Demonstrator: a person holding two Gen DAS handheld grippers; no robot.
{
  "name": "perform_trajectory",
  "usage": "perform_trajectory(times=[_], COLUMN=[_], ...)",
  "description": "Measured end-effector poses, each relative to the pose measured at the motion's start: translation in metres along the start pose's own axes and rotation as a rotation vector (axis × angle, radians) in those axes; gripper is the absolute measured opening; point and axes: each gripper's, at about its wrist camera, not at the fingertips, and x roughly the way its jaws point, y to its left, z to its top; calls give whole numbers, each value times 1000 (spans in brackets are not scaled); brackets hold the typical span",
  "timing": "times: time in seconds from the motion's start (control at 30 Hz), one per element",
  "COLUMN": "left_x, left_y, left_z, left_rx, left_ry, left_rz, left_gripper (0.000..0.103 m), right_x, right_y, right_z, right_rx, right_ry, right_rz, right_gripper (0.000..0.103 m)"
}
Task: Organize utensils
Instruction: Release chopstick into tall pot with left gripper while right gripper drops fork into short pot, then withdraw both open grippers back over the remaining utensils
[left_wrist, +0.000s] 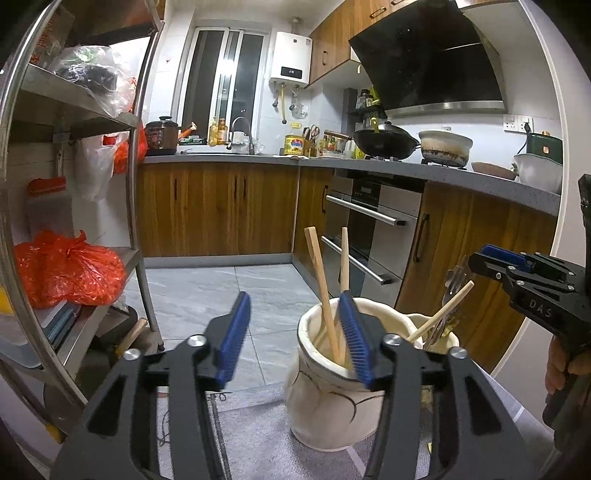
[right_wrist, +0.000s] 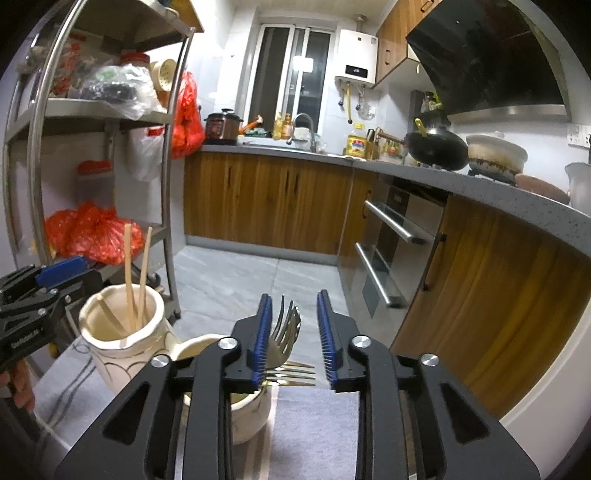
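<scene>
- Left claw (left_wrist: 295, 332): black frame with blue ribbed pads, jaws apart and gripping nothing; right-hand pad over the rim of the tall cream ceramic jar (left_wrist: 325, 406), left-hand pad out over the floor side.
- Tall cream ceramic jar with dark line markings: upright on a grey striped cloth (left_wrist: 258, 443) covering the desk, just beside the second holder.
- Two pale wooden chopsticks (left_wrist: 320, 280): standing in the tall jar, leaning, tips well above the rim; free of both pads.
- Third pale wooden chopstick (left_wrist: 441, 314): slanting out of the shorter cream ceramic holder (right_wrist: 251, 417), next to the forks.
- Right claw (right_wrist: 293, 332): same black and blue build, jaws partly apart, nothing pinched; poised over the shorter holder.
- Silver metal forks (right_wrist: 286, 332): upright in the shorter holder, tines up, close against the left-hand pad; contact hard to judge.
- Gold-toned fork (right_wrist: 291, 374): lying level across the holder's mouth, tines pointing right, between the pads.
- Part of a hand (left_wrist: 561, 365) visible on the right claw's grip in the left wrist view.
- Behind: wooden kitchen cabinets (right_wrist: 266, 199), grey tile floor (left_wrist: 221, 295), metal shelving rack (right_wrist: 170, 184) with red plastic bags.
</scene>
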Motion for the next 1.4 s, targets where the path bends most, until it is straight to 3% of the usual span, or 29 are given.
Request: perform_trajectory(times=[0.07, 0.17, 0.3, 0.43, 0.7, 1.0, 1.4], left_x=[-4, -12, -28, -52, -89, -107, -102], left_y=[1, 2, 1, -2, -18, -30, -14], left_z=[1, 4, 11, 20, 34, 21, -18], left_rx=[0, 1, -1, -20, 15, 64, 47], left_ry=[-1, -3, -23, -65, -98, -40, 90], left_rz=[11, 24, 23, 13, 20, 6, 40], left_gripper=[61, 72, 84, 97, 97, 97, 97], right_x=[-6, -18, -36, -48, -71, -88, -88], right_y=[-1, -4, -12, -20, -35, -41, -47], right_z=[1, 2, 3, 2, -7, -25, -59], right_rx=[7, 25, 63, 94, 147, 116, 96], right_ry=[-11, -33, -73, -85, -66, -22, 80], right_rz=[4, 14, 29, 16, 31, 48, 49], right_gripper=[38, 58, 97, 98, 98, 98, 98])
